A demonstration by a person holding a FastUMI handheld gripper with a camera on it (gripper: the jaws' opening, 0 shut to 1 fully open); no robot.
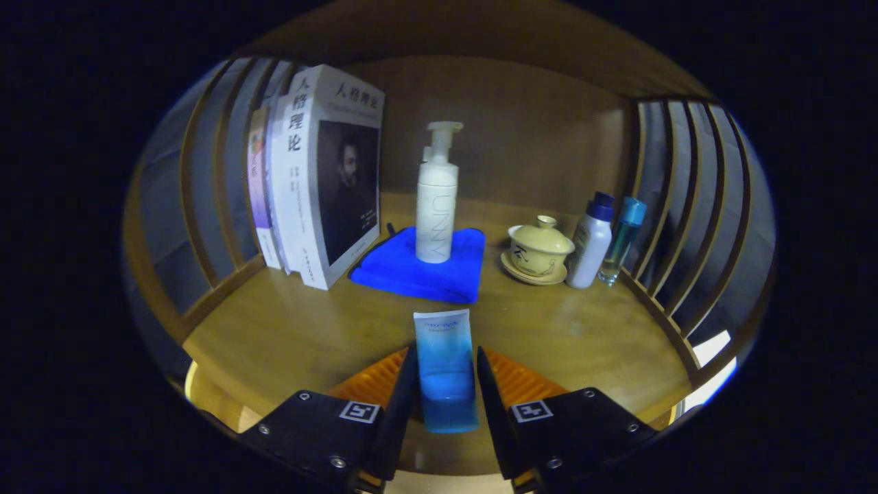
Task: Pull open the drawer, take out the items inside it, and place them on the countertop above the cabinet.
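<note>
A blue and white squeeze tube stands between my fingers, its crimped white end pointing up and its blue cap end low. My gripper is shut on the tube, both fingers pressing its sides, and holds it just above the front part of the wooden countertop. Beyond the tube, a white pump bottle stands upright on a folded blue cloth in the middle of the countertop. The drawer is hidden below.
Several books lean upright at the left by the slatted side. A lidded yellow teacup on a saucer, a white bottle with a blue cap and a clear teal bottle stand at the right, near the right slats.
</note>
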